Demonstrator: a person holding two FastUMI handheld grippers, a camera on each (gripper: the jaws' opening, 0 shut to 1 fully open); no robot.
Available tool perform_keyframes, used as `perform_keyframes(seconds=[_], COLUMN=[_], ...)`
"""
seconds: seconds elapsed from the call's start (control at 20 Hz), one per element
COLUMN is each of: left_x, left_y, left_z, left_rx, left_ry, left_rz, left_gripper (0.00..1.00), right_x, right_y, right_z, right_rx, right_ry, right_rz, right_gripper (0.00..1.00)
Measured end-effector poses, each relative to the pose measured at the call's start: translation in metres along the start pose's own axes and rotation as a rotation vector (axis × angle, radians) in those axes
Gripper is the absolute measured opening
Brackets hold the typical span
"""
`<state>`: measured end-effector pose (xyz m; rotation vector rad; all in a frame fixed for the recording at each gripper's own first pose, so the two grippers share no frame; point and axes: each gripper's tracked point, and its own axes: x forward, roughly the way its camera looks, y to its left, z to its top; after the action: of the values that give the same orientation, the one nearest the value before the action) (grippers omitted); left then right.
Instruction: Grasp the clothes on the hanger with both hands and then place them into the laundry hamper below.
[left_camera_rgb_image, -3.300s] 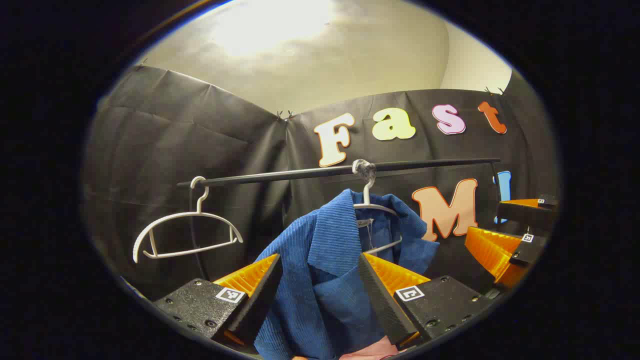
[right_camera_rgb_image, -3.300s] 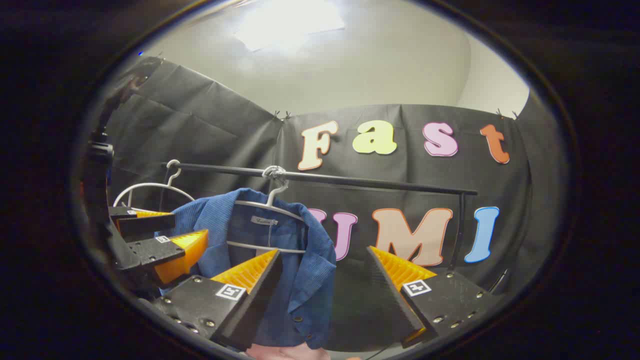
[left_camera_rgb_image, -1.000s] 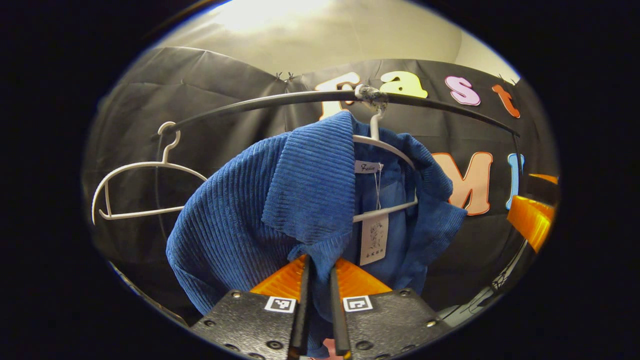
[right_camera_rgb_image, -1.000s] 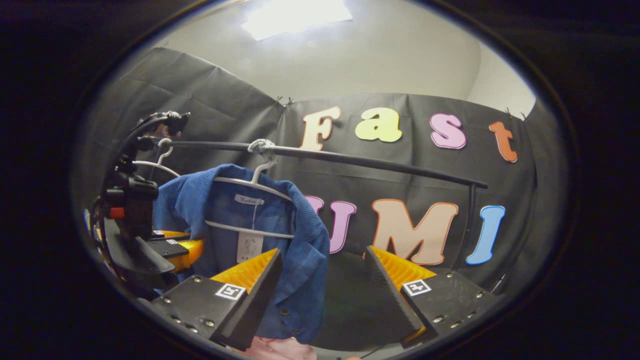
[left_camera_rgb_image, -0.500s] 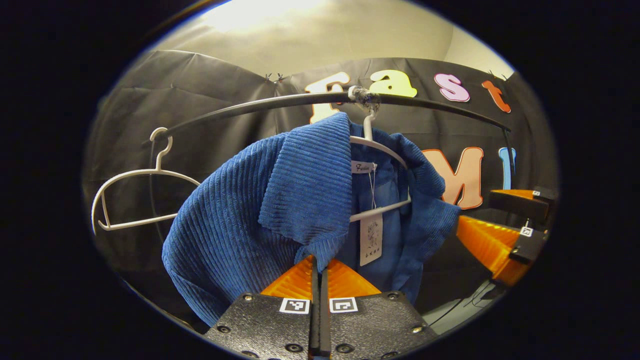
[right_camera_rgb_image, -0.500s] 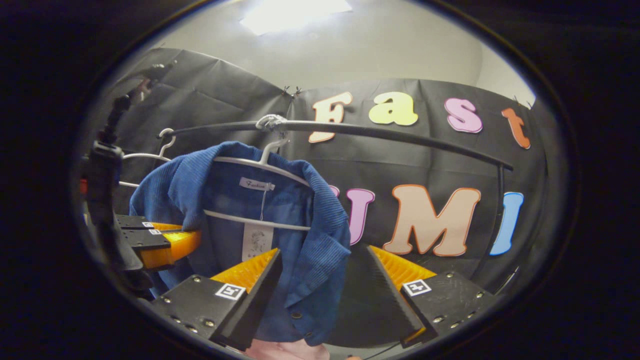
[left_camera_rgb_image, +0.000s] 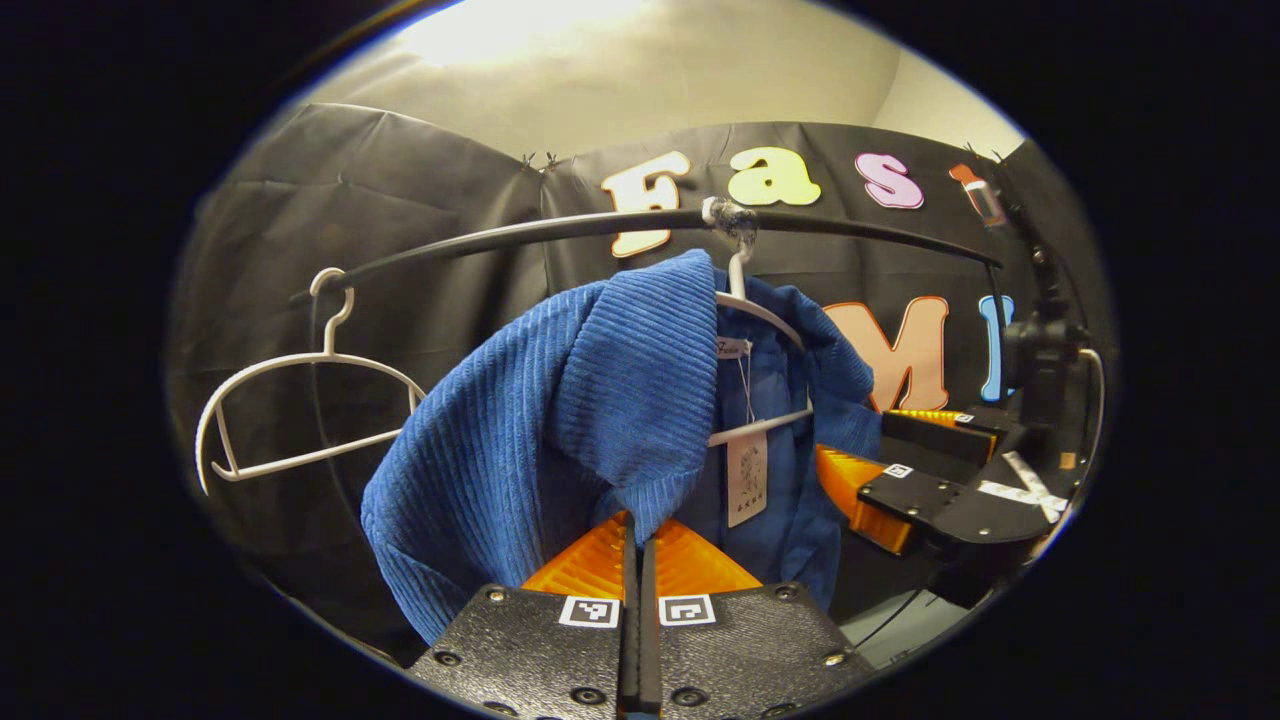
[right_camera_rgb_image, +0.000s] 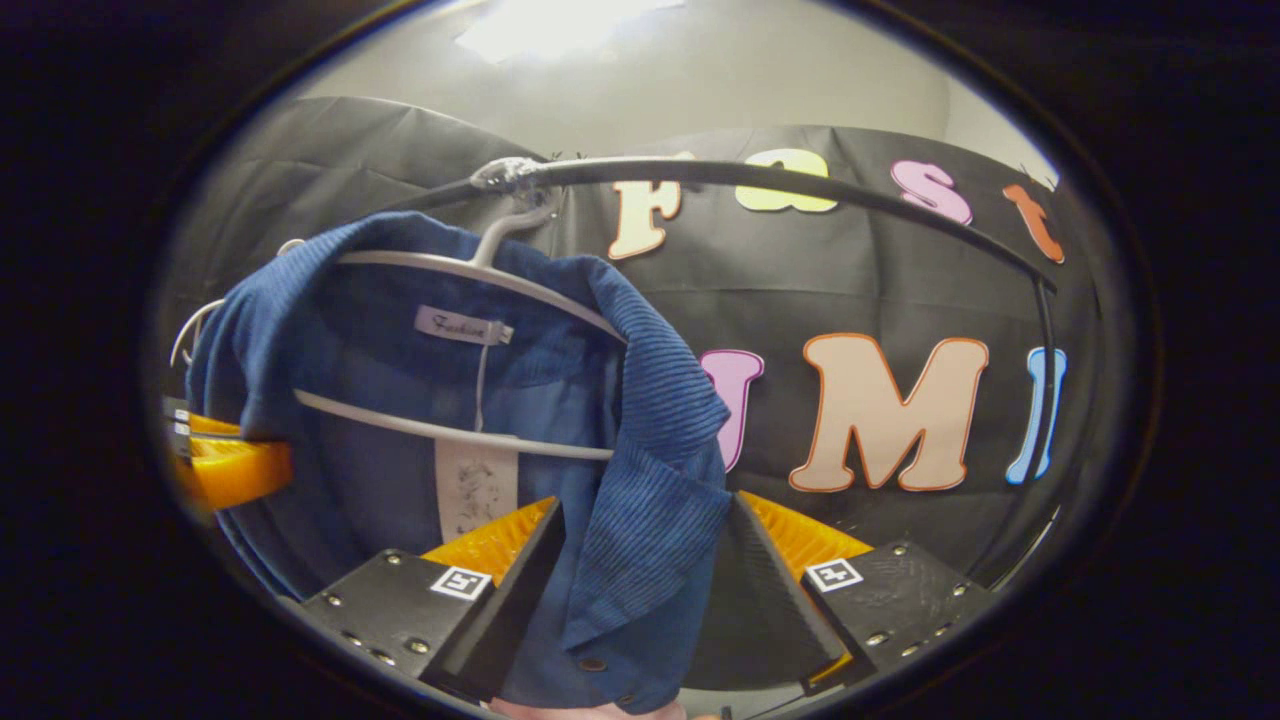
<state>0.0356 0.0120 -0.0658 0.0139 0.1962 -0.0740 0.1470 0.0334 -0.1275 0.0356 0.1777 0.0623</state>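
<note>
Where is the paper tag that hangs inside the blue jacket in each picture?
Left gripper view: the paper tag hangs just right of centre, below the white hanger's lower bar.
Right gripper view: it hangs left of centre, low, again under that bar.
Shared landmark: the black rail with the hanger's hook on it, above the blue jacket.

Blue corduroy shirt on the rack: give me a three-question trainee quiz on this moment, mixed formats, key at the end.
1. True or false: the right gripper is shut on the blue corduroy shirt.
2. Which gripper pinches the shirt's front edge? A) left gripper B) right gripper C) neither
3. Fill in: beside the shirt, an empty white ____ hangs on the black rail.

Key: 1 false, its fingers stand apart with the shirt's edge between them; 2 A; 3 hanger.
</note>
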Motion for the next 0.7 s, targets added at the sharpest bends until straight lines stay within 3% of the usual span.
perform_keyframes(seconds=[0.2,0.25,0.3,0.45,0.7], left_x=[-0.009,-0.012,-0.014,-0.023,-0.035], left_y=[0.001,0.001,0.000,0.002,0.017], left_z=[0.008,0.010,0.013,0.022,0.043], left_rx=[0.019,0.021,0.025,0.034,0.038], left_ry=[-0.012,-0.015,-0.018,-0.032,-0.067], left_rz=[-0.001,-0.005,-0.005,0.005,0.058], left_gripper=[0.00,0.00,0.00,0.00,0.00], right_x=[0.023,0.026,0.028,0.027,0.018], right_y=[0.002,0.004,0.005,0.006,-0.008], right_z=[-0.018,-0.023,-0.027,-0.033,-0.039], right_rx=[0.029,0.036,0.042,0.043,0.002], right_ry=[0.039,0.050,0.061,0.081,0.124], right_rz=[-0.011,-0.007,0.000,0.008,-0.047], right_gripper=[0.99,0.94,0.99,0.92,0.32])
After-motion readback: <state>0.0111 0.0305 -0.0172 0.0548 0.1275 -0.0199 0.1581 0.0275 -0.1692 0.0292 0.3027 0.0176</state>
